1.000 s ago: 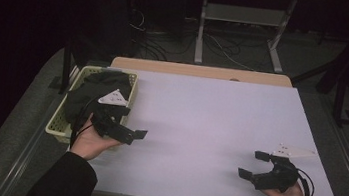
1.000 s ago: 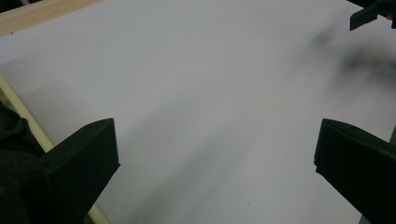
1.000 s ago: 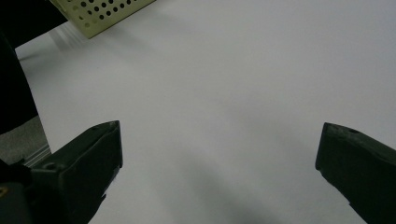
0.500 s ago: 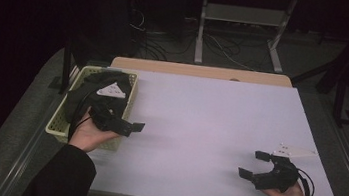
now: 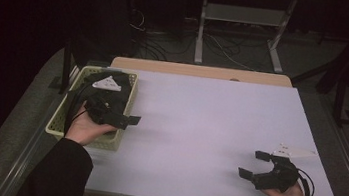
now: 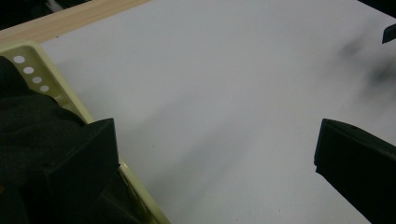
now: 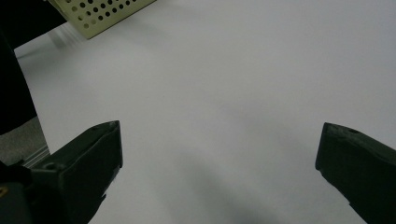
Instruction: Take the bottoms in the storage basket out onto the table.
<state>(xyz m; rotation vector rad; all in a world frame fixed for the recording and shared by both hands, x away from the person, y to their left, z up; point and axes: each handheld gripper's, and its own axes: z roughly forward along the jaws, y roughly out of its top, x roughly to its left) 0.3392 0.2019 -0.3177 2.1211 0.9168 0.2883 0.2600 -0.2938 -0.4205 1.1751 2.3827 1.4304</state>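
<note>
Over basket (image 5: 131,83) right rim, left gripper (image 5: 120,120) jaws apart; right gripper (image 5: 256,165) apart near table (image 5: 210,117) front edge.

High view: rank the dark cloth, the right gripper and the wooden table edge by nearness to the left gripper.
1. dark cloth, in the yellow basket at the table's left, right under the left gripper.
2. wooden table edge, along the far side.
3. right gripper, open, near the table's right front corner.
</note>
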